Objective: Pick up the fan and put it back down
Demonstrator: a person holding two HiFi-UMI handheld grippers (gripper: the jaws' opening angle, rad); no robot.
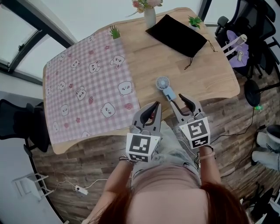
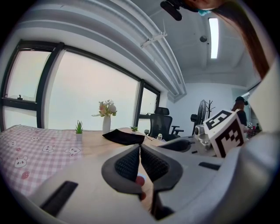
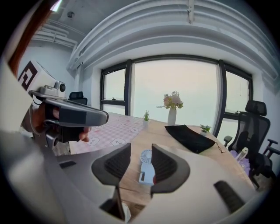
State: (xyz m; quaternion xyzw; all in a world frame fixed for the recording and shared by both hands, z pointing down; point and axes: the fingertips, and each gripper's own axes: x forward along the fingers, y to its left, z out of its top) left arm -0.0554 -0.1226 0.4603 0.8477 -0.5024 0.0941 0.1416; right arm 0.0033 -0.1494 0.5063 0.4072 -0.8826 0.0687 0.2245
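A small light-blue hand fan point(image 1: 165, 87) lies flat on the wooden table point(image 1: 210, 74) near its front edge, round head pointing away from me. My right gripper point(image 1: 177, 99) hovers just in front of the fan's handle end with its jaws open and nothing between the pads. In the right gripper view the fan point(image 3: 146, 168) shows through the gap of that gripper point(image 3: 141, 148), a little beyond the fingertips. My left gripper point(image 1: 155, 105) is beside it on the left, over the table's front edge, with its jaws shut and empty point(image 2: 140, 146).
A pink checked cloth point(image 1: 87, 83) with bear prints covers the table's left half. At the far side are a black pouch point(image 1: 177, 34), a vase of flowers point(image 1: 149, 13) and two small plants point(image 1: 115, 32) point(image 1: 195, 21). Office chairs and a purple bag point(image 1: 238, 52) stand to the right.
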